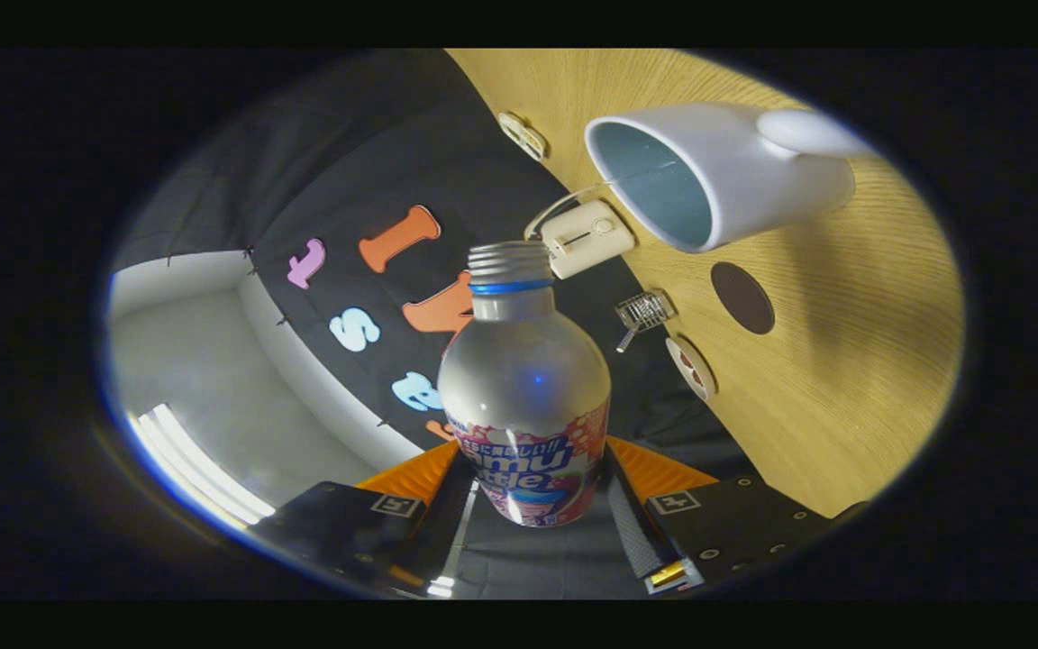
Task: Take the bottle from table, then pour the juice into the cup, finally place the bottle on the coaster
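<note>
Your gripper [532, 491] is pinching the bottle [523, 397]: one finger presses the labelled lower body from each side, and the bottle stands between them, running straight ahead along the finger axis. The bottle is silver with a printed label around its lower part, a blue ring at the neck and a bare threaded mouth with no cap on it.

The whole view is rolled, so the wooden table [843, 361] stands as a slanted plane to the right of the fingers (the booth's dark wall lies to the left of it, beyond the bottle). The bottle is tilted with respect to the table surface by the same amount.

The cup [717, 171] sits on the table beyond the bottle's mouth and to the right of it. It is white outside with a pale blue inside, its opening faces toward the bottle, and its handle is on the far side. The bottle's mouth is near the cup's rim but apart from it; no liquid can be made out between the two, nor inside the cup.

The coaster [742, 297], a dark round disc, lies flat on the table nearer to your fingers than the cup, right of the bottle's shoulder.

Along the table's edge, between the bottle and the coaster, you have several small items: a cream-coloured device [587, 236] with a cord just beyond the bottle's mouth, a small wire basket [643, 312], and a round white item [690, 365] nearest the fingers. A further small pale object [522, 135] lies at the table's far edge, beyond the cup.
</note>
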### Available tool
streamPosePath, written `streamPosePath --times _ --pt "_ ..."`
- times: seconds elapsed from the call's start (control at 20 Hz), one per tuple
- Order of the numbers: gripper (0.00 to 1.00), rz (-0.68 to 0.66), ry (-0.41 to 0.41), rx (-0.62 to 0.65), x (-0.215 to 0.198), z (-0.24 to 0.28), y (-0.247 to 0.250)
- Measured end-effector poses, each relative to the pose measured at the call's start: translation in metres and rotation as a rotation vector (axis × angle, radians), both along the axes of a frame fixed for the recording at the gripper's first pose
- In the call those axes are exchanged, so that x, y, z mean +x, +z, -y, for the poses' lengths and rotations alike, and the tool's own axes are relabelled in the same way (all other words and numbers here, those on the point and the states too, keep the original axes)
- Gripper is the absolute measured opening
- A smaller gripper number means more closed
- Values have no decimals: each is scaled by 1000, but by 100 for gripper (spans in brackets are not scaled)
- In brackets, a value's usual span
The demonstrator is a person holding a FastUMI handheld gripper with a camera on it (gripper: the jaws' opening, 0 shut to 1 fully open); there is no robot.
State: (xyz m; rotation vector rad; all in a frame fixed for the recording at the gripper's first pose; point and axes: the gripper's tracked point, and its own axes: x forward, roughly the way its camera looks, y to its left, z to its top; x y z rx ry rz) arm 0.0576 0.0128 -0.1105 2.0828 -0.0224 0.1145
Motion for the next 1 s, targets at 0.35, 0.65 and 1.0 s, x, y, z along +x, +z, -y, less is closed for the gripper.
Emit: streamPosePath --times 0.35,0.65,1.0 --pt "77 16 -7 31 -3 6 10" --pt "77 34 -24 66 -5 14 18" --pt "77 55 -28 110 -4 16 23"
